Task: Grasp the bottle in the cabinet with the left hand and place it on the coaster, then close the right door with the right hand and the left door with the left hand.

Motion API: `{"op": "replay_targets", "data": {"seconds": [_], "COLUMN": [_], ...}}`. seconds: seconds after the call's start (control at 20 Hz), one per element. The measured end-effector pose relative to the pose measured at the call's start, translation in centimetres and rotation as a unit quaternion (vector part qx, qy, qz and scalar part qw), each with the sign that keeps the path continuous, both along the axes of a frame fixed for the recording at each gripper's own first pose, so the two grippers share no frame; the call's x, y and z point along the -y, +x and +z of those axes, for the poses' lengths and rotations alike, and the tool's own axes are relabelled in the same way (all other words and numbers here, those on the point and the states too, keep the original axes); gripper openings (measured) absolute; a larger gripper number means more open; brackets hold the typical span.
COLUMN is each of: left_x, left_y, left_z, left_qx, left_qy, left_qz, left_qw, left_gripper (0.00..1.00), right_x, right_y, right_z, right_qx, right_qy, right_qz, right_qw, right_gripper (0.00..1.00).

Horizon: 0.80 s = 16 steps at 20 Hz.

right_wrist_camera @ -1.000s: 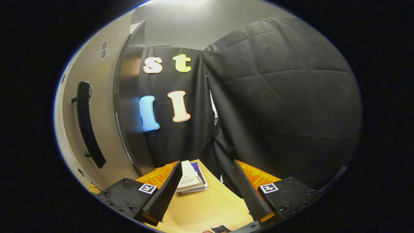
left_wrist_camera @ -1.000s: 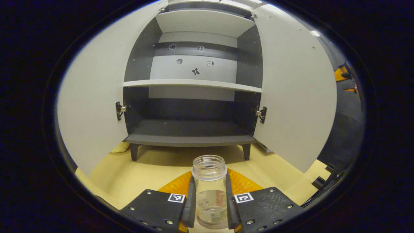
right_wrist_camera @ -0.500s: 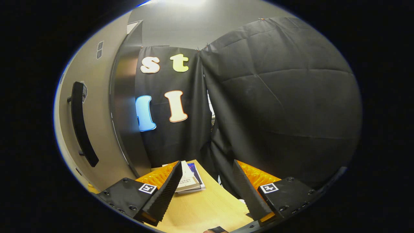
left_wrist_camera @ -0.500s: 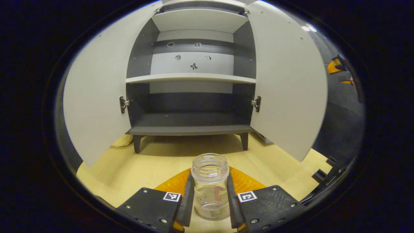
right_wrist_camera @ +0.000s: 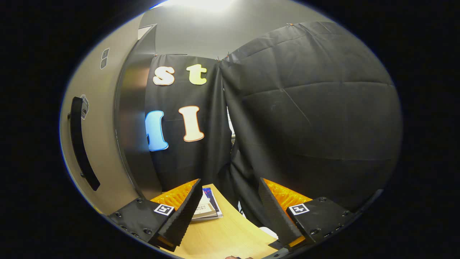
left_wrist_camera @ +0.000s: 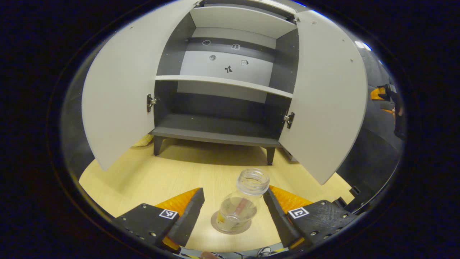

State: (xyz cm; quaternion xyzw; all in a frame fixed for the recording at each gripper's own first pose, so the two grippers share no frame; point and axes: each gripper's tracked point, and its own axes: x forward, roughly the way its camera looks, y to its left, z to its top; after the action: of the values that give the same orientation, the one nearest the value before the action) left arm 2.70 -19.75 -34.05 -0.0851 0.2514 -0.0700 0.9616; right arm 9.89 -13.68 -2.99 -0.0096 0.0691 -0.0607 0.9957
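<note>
Left gripper view, from left to right: the left door [left_wrist_camera: 118,93] of the grey cabinet [left_wrist_camera: 222,108] stands wide open, the bare shelves sit in the middle, and the right door [left_wrist_camera: 325,97] is swung open too. Below, on the pale wooden surface [left_wrist_camera: 143,176], the left gripper [left_wrist_camera: 233,216] has its jaws spread wide. Between them, touching neither finger, the clear uncapped bottle [left_wrist_camera: 244,201] stands on the round coaster [left_wrist_camera: 231,226]. The other gripper, orange and black [left_wrist_camera: 386,95], shows at the far right edge.

Right gripper view, from left to right: a grey door with a black handle [right_wrist_camera: 81,144] fills the left side. The right gripper [right_wrist_camera: 230,216] holds its jaws wide apart, gripping nothing, above the surface, with a small stack of books [right_wrist_camera: 206,208] lying just beyond its left finger.
</note>
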Motion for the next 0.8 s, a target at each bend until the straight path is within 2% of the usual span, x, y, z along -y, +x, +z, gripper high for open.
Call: {"op": "replay_targets", "data": {"seconds": [0.15, 0.2, 0.25, 0.3, 0.4, 0.45, 0.5, 0.65, 0.75, 0.8], "left_x": [-0.8, -1.1, -1.4, -1.9, -3.7, -4.6, -5.6, -8.2, -9.2, -9.9], "left_y": [-0.9, -1.3, -1.8, -2.0, -2.0, -1.3, -0.7, 0.4, 1.4, 1.8], "left_z": [2.5, 3.8, 5.3, 6.6, 9.7, 11.5, 13.2, 19.3, 22.4, 23.5], "left_qx": [0.010, 0.018, 0.029, 0.038, 0.060, 0.074, 0.090, 0.147, 0.177, 0.185], "left_qy": [0.001, 0.000, 0.000, 0.007, 0.015, 0.017, 0.022, 0.046, 0.051, 0.056], "left_qz": [0.010, 0.012, 0.013, 0.021, 0.044, 0.054, 0.064, 0.084, 0.081, 0.088], "left_qw": [1.000, 1.000, 0.999, 0.999, 0.997, 0.996, 0.994, 0.984, 0.980, 0.977], "left_gripper": [0.95, 1.00, 0.95, 1.00, 1.00, 1.00, 0.95, 0.95, 0.95, 0.95], "right_x": [-1.1, -1.6, -2.2, -2.7, -3.7, -4.1, -4.6, -6.4, -7.2, -7.7], "right_y": [0.6, 0.7, 0.9, 1.2, 1.6, 1.8, 1.9, 2.0, 2.0, 1.8], "right_z": [-0.3, -0.3, -0.2, -0.1, 0.1, 0.1, 0.1, 1.2, 1.4, 1.5], "right_qx": [-0.002, -0.003, -0.002, 0.000, 0.006, 0.006, 0.006, 0.016, 0.020, 0.020], "right_qy": [0.012, 0.014, 0.015, 0.014, 0.003, -0.003, -0.004, -0.017, -0.041, -0.047], "right_qz": [0.014, 0.021, 0.028, 0.036, 0.051, 0.059, 0.067, 0.098, 0.117, 0.126], "right_qw": [1.000, 1.000, 0.999, 0.999, 0.999, 0.998, 0.998, 0.995, 0.992, 0.991], "right_gripper": [0.96, 1.00, 1.00, 0.97, 1.00, 1.00, 1.00, 1.00, 1.00, 0.96]}}
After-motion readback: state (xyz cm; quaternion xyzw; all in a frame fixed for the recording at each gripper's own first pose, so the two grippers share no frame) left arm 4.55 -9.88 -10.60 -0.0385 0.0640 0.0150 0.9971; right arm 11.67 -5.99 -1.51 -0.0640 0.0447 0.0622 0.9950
